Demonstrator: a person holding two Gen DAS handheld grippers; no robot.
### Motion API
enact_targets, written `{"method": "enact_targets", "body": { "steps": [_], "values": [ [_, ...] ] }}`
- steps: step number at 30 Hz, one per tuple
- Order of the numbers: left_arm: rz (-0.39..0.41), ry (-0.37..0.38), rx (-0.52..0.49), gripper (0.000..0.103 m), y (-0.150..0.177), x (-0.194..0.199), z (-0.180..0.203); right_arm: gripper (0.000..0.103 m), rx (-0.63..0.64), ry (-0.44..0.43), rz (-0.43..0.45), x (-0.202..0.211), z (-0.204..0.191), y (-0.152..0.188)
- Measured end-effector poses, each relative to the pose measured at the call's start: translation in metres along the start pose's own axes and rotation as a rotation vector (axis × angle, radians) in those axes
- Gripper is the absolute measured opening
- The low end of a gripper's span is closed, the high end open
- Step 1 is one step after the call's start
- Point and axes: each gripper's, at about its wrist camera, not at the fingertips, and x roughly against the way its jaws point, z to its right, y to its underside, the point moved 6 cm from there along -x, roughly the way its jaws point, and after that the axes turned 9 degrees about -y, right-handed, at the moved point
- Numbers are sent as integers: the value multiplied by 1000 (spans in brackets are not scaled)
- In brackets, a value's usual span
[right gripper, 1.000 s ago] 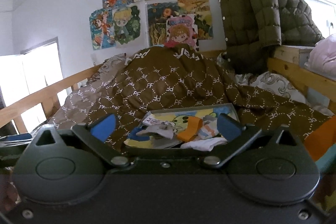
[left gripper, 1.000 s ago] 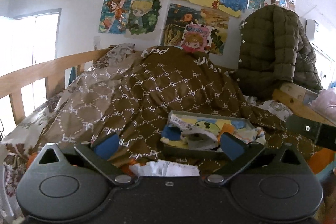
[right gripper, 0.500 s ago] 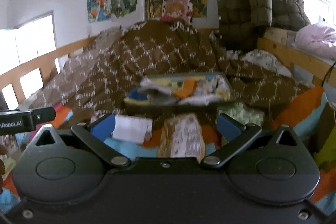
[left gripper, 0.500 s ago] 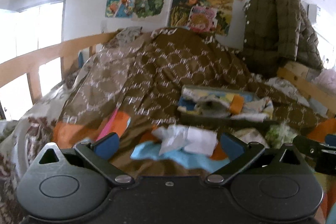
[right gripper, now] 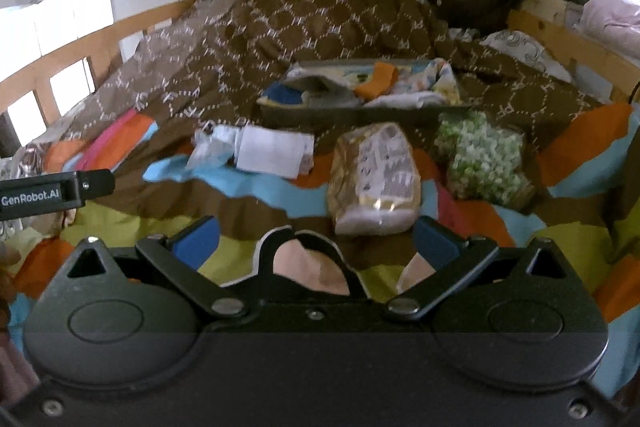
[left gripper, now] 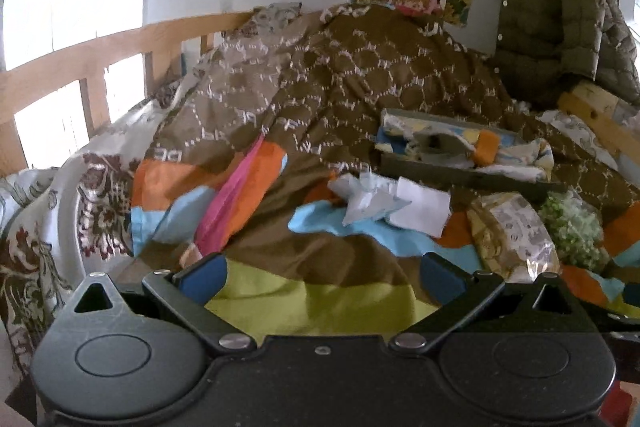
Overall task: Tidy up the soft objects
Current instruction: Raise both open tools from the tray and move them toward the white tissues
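Note:
A shallow grey tray point(left gripper: 452, 173) point(right gripper: 352, 111) holding several small socks and cloths lies on the brown quilt. In front of it on the colourful bedspread lie a white folded cloth point(left gripper: 420, 207) point(right gripper: 274, 151), a pale crumpled cloth point(left gripper: 368, 199) point(right gripper: 212, 147), a yellow-brown printed bundle point(left gripper: 516, 231) point(right gripper: 376, 175) and a green-white fuzzy bundle point(left gripper: 572, 227) point(right gripper: 484, 155). My left gripper point(left gripper: 322, 277) is open and empty, above the bedspread short of the cloths. My right gripper point(right gripper: 314, 241) is open and empty; a black-edged pink item point(right gripper: 308, 261) lies just under it.
A big brown patterned quilt point(left gripper: 360, 75) is heaped behind the tray. Wooden bed rails run along the left point(left gripper: 80, 55) and right point(right gripper: 560, 43). A green quilted jacket point(left gripper: 560, 27) hangs at the back right. The left gripper's finger point(right gripper: 56, 193) shows at the right view's left edge.
Both grippers have pulled back and tilted down from the tray, so the loose cloths and bundles on the bedspread have come into view. Both stayed open.

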Motion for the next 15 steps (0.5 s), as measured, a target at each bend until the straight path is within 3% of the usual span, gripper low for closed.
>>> {"method": "enact_targets", "body": {
  "steps": [15],
  "values": [
    [-94,-38,45,102,9,-17,-3,102,21,-49,-95,-18,-17,26]
  ]
}}
